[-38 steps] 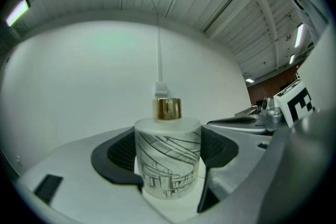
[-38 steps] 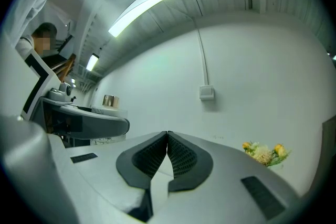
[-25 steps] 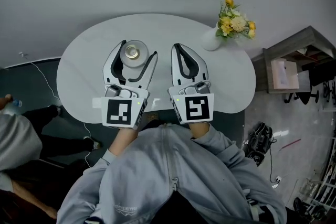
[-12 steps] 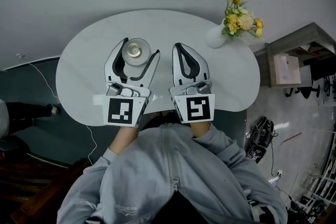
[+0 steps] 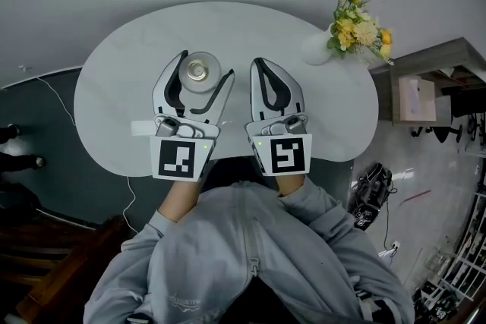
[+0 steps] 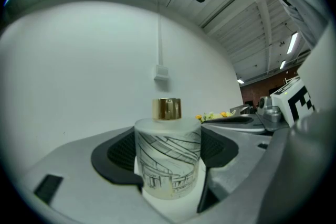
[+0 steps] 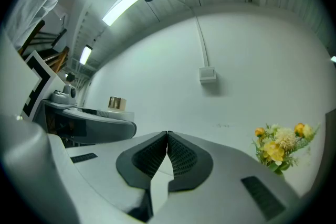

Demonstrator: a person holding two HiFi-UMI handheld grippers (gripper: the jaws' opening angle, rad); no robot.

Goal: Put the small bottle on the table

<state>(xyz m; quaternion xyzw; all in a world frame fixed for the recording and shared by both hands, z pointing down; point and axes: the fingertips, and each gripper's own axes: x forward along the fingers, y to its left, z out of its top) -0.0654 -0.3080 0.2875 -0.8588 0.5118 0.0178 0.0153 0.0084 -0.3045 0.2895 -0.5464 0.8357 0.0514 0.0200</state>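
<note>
The left tongs (image 5: 202, 68) are pinching the small bottle (image 6: 169, 157). In the left gripper view both dark pads flank its frosted, line-drawn body, and the gold cap stands above them at the frame's centre. The bottle's long axis is upright and runs crosswise to the tongs, so the grip is on its round sides and not its cap.

From the head view, the bottle sits just left of centre in the frame, over the middle of the white oval bench (image 5: 114, 87) and well in from every edge. The pictures do not show whether its base already rests on the bench or hangs just above it. This is the relation the next move likely turns on: straight down if there is a gap, then spreading the tongs sideways away from the glass.

The right tongs (image 7: 167, 139) are pressed together with nothing between them. They lie just beside the left pair, toward the frame's right, and take no part in the hold.

Further out, a white vase of yellow flowers (image 5: 363, 25) stands at the bench's upper-right rim, well apart from the bottle.
</note>
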